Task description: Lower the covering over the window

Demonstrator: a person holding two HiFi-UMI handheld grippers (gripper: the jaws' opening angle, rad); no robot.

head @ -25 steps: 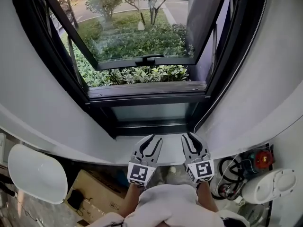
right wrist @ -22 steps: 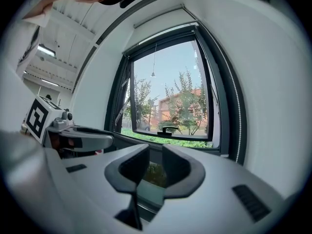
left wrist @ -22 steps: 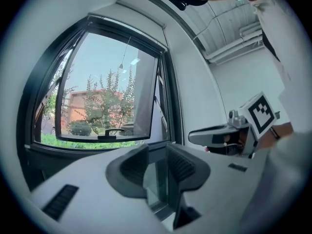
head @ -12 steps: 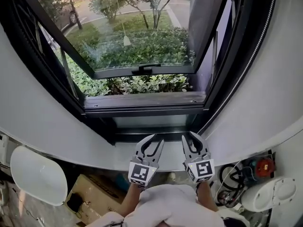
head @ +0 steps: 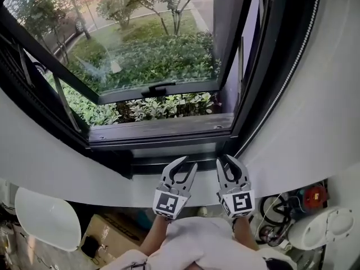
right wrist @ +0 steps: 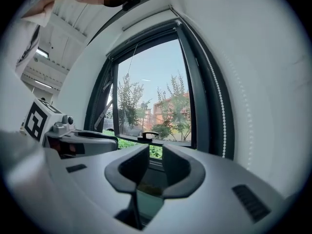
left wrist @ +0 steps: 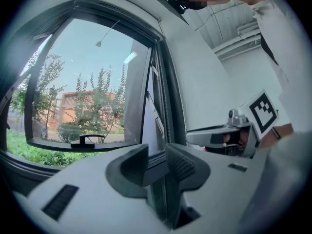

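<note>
The left gripper [head: 189, 162] and right gripper [head: 226, 158] sat side by side just below the window sill [head: 163, 129]. The sash [head: 152, 44] swung outward ahead, and the bead chain [right wrist: 224, 130] hung right of the frame.

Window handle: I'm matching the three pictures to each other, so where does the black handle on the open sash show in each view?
Head view: window handle upper middle, slightly left, on the open sash's bottom rail.
Left gripper view: lower left, left of the jaws.
Right gripper view: centre, just above the jaws.
Shared landmark: the frame's dark right upright.
</note>
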